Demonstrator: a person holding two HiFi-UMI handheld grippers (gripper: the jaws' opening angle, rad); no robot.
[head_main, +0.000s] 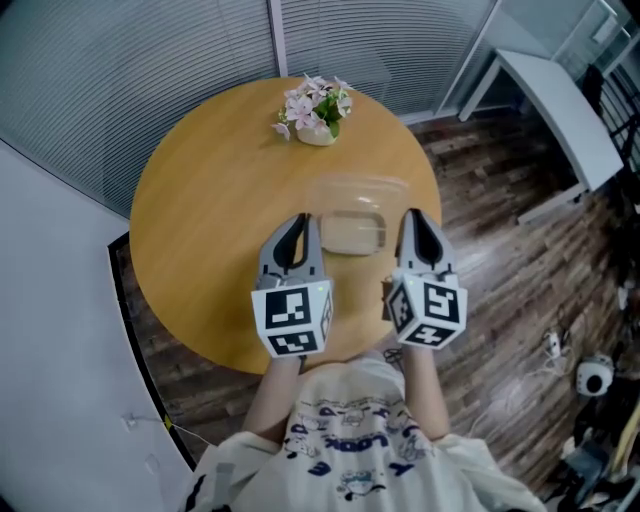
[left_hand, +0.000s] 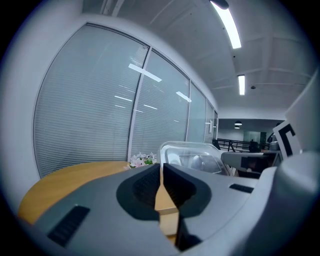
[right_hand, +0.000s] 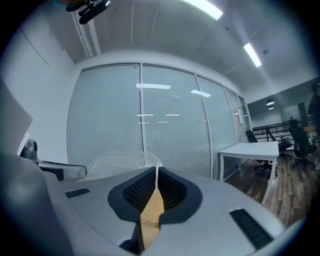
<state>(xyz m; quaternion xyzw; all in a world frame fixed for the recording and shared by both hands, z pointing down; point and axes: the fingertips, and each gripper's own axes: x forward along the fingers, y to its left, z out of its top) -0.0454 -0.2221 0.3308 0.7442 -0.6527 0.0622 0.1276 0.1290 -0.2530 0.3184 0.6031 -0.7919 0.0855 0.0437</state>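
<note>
A clear plastic container with its lid tipped up behind it sits on the round wooden table, between my two grippers. My left gripper hovers just left of the box, jaws shut with nothing between them. Just right of the box, my right gripper is also shut and empty. In the left gripper view the closed jaws of the left gripper point past the container. In the right gripper view the right gripper has the container to its left.
A small pot of pink flowers stands at the table's far edge, and the flowers also show in the left gripper view. A glass wall with blinds runs behind. A white desk stands on the wood floor at the right.
</note>
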